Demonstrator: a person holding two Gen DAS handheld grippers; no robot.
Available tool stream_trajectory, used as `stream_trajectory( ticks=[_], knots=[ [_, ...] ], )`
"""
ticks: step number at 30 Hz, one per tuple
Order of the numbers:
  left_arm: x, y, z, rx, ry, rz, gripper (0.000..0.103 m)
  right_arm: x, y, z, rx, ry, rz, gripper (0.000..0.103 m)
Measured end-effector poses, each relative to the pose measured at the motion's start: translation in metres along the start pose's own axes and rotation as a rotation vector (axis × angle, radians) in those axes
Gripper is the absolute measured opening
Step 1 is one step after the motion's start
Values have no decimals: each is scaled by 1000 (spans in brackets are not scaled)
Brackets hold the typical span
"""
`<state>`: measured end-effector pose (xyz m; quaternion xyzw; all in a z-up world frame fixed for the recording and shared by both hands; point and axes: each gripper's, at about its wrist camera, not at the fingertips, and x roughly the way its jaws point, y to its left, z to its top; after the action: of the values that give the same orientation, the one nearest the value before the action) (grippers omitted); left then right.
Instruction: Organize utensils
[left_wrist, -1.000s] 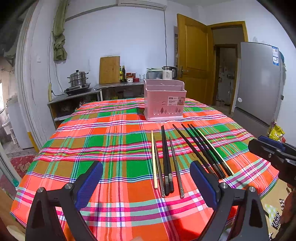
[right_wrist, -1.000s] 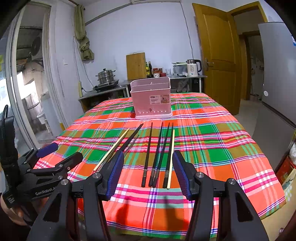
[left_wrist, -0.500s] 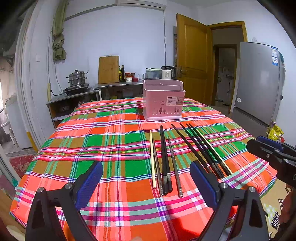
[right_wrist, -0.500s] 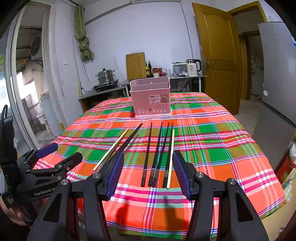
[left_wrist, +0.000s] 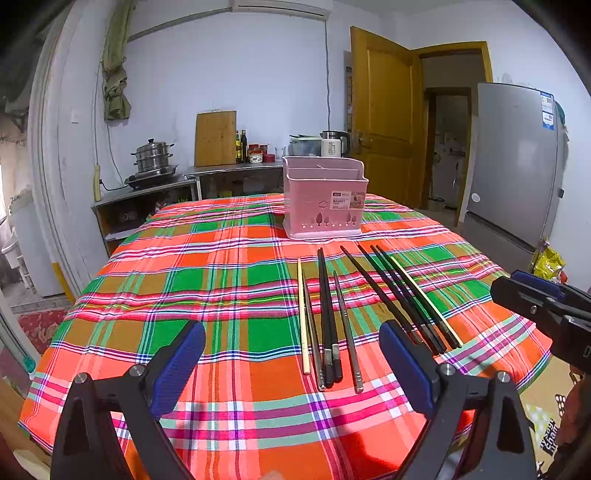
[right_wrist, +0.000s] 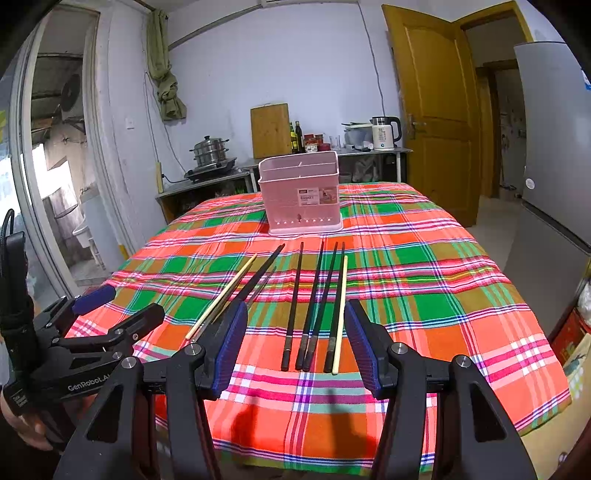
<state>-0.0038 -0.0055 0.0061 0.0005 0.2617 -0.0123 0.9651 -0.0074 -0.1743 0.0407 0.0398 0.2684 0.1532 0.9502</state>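
1. Plaid cloth in red, green and orange covered the table, with a kitchen counter against the far wall.
2. Two groups of chopsticks lay flat just ahead of the claws, tips pointing away.
3. Beyond them, well apart from both claws, a pink utensil basket stood upright.
4. Left claw hovered with its jaws spread wide and held nothing; one chopstick group lay between its pads.
5. Right claw was likewise parted and bare, framing the other group.
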Motion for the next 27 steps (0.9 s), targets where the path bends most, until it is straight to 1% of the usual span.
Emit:
stream_trajectory(
  ticks=[21, 27],
  knots=[
    [1, 2, -1, 0, 7, -5, 96, -1, 0, -1, -3, 4, -3, 55],
    [11, 9, 2, -8, 33, -19, 96, 3, -1, 1, -1, 16, -7, 55]
  ],
)
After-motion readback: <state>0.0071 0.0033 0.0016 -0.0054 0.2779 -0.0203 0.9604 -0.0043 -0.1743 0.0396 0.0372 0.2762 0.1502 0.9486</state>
